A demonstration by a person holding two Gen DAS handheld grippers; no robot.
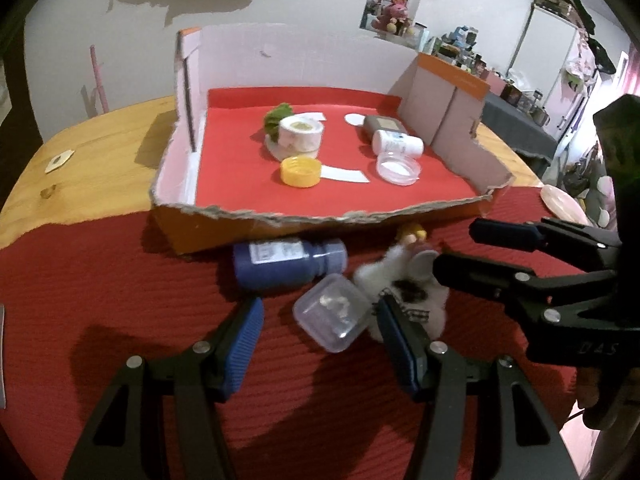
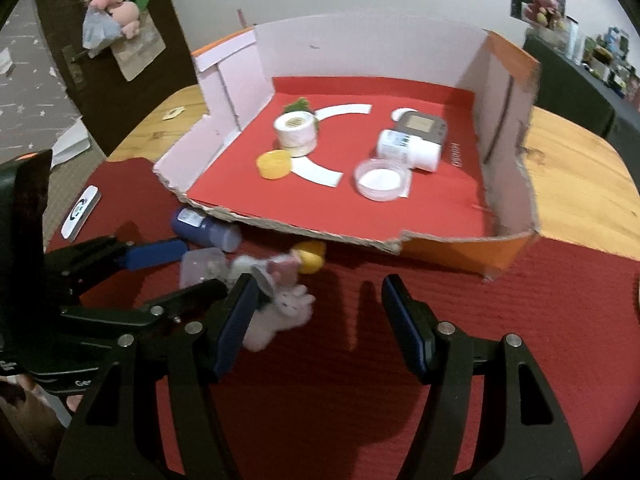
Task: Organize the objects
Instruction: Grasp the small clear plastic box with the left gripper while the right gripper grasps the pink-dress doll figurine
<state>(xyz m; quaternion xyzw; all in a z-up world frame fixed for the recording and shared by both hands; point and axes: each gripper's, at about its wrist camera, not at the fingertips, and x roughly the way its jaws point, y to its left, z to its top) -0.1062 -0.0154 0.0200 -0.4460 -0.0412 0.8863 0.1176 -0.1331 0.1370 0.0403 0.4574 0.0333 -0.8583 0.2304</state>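
A small clear plastic box (image 1: 332, 312) lies on the red cloth between the fingers of my left gripper (image 1: 320, 340). That gripper is open, with a gap on the box's left side. A blue bottle (image 1: 288, 264) lies on its side just beyond, against the cardboard tray (image 1: 320, 216). A white plush toy (image 2: 288, 312) with a yellow piece (image 2: 310, 256) lies right of the clear box. My right gripper (image 2: 320, 312) is open over the cloth, its left finger beside the plush. In the tray sit a tape roll (image 1: 300, 132), yellow cap (image 1: 300, 172), white bottle (image 1: 396, 144) and clear dish (image 1: 398, 168).
The tray has tall walls at the back and sides and a low torn front edge. A grey bottle (image 1: 384, 124) and a green item (image 1: 276, 116) also lie in it. The red cloth (image 1: 120, 300) covers the wooden table (image 1: 100, 152). A pink plate (image 1: 560, 204) lies at the right.
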